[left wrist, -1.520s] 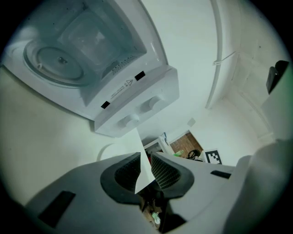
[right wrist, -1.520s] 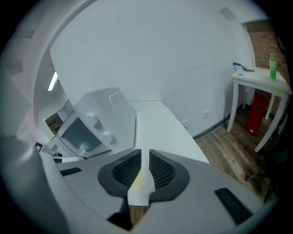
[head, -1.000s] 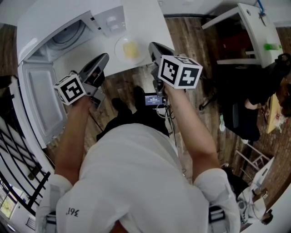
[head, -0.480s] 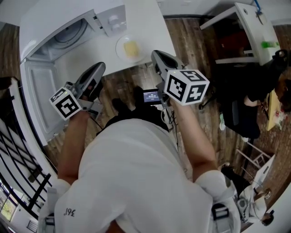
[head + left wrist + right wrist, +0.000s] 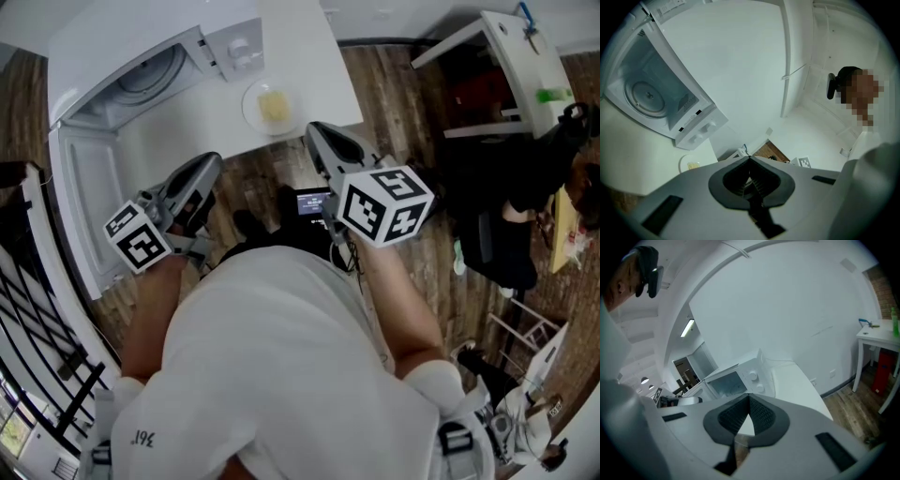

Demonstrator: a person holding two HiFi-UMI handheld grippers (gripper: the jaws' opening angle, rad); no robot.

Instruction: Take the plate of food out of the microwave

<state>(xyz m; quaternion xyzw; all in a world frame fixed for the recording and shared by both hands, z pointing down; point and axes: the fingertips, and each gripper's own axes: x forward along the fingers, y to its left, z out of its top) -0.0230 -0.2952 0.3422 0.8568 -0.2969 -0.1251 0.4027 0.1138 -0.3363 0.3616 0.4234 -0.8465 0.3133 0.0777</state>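
Note:
A white plate of yellow food [image 5: 273, 106] sits on the white table [image 5: 300, 56], just right of the open microwave [image 5: 141, 75], whose chamber holds only its turntable. Both grippers hang over the wooden floor, short of the table's front edge. My left gripper [image 5: 208, 167] is shut and empty, below the microwave's opening. My right gripper [image 5: 315, 133] is shut and empty too, a little below and right of the plate. The left gripper view shows the microwave [image 5: 656, 93] and the plate [image 5: 691, 164] beyond its closed jaws [image 5: 750, 158]. The right gripper view shows the microwave [image 5: 736, 378] past its closed jaws [image 5: 749, 397].
The microwave door [image 5: 80, 206] stands swung open at the left. A black railing [image 5: 37, 356] runs along the lower left. A white side table [image 5: 525, 66] and a seated person [image 5: 534, 178] are at the right, across the wooden floor [image 5: 394, 103].
Both grippers have drawn back from the table toward my body, off its front edge. The plate stays where it was on the table.

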